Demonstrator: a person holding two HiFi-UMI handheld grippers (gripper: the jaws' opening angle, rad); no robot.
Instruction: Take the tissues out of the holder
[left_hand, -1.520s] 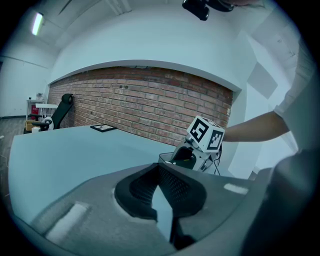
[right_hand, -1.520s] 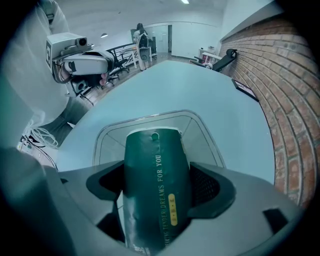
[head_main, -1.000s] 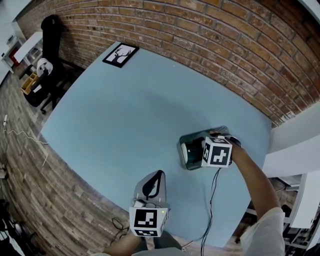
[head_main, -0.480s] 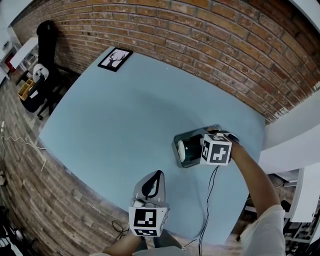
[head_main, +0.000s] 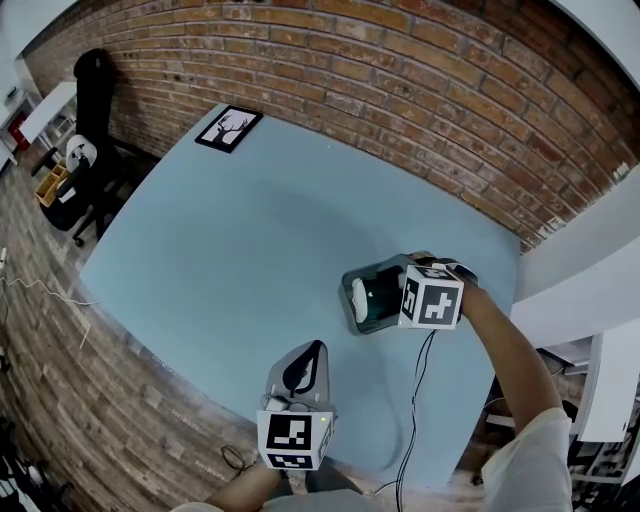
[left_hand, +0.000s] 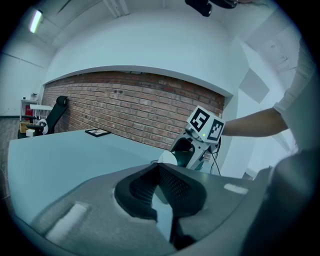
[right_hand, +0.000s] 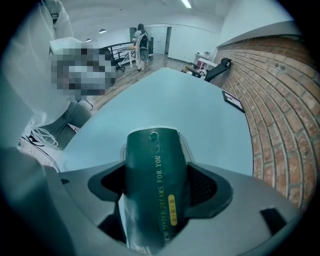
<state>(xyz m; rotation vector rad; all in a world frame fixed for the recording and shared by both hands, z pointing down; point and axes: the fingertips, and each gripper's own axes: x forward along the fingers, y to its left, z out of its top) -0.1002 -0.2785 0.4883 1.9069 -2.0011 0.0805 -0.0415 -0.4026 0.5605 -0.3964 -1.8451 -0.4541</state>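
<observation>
A dark green cylindrical tissue holder (head_main: 372, 296) lies on its side on the light blue table (head_main: 250, 230), near the right end. White tissue (head_main: 358, 303) shows at its left end. My right gripper (head_main: 392, 292) is shut on the holder, one jaw pressed on each side, and the right gripper view shows the holder (right_hand: 155, 185) filling the gap. My left gripper (head_main: 306, 355) hovers at the table's front edge, shut and empty, its tips pointing toward the holder (left_hand: 182, 152).
A framed picture (head_main: 228, 129) lies at the table's far left corner. A brick wall (head_main: 420, 90) runs behind the table. A black chair (head_main: 90, 90) stands off the left side. A cable (head_main: 418, 400) trails from the right gripper over the front edge.
The head view has shifted slightly. The right gripper keeps its hold on the holder, and the left gripper has stayed in place.
</observation>
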